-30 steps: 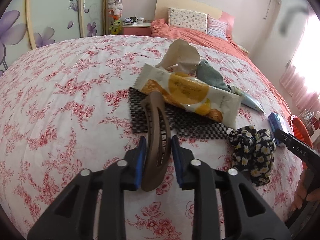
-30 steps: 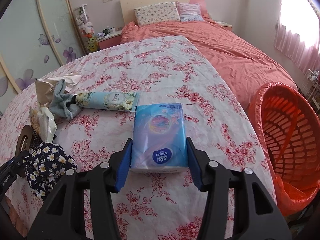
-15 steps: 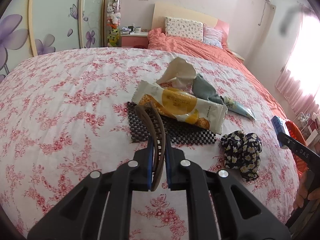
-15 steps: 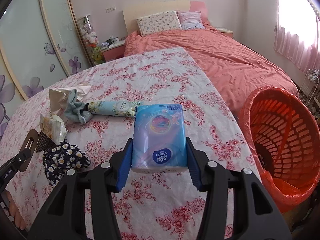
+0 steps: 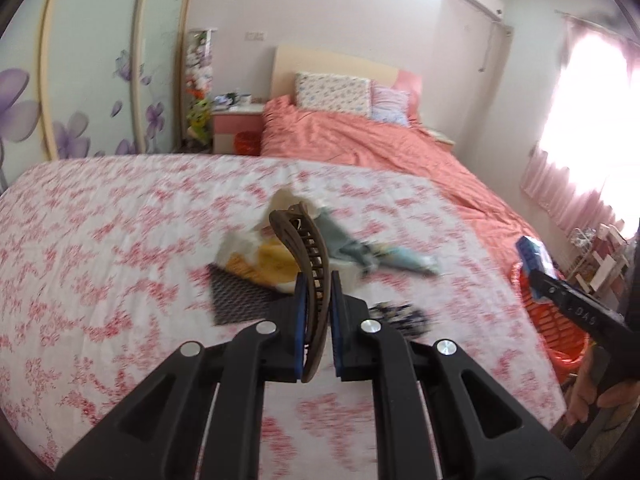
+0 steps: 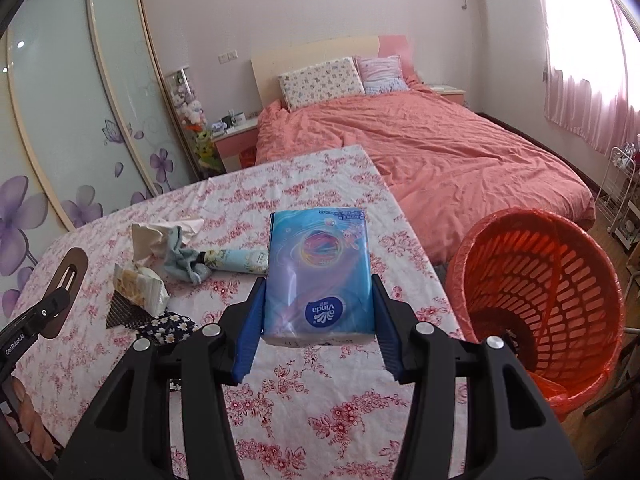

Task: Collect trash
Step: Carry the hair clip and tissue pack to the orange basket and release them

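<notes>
Lifted since a second earlier, the brown hair clip (image 5: 308, 276) hung clear of the floral cover (image 5: 120, 240), pinched upright between the nearly closed pads of the left gripper (image 5: 318, 320). Below it blurred one snack wrapper (image 5: 260, 258), one black mesh mat (image 5: 236, 294) and one tube (image 5: 400, 260).

From the right wrist, the right gripper (image 6: 318, 334) stood about half open, clamping one blue tissue pack (image 6: 318, 272) by its sides, raised over the cover's right edge. One orange basket (image 6: 536, 292) stood just beside that edge, its mouth unobstructed.

Brown hair clip (image 5: 308, 268), blue tissue pack (image 6: 318, 276), both lifted
</notes>
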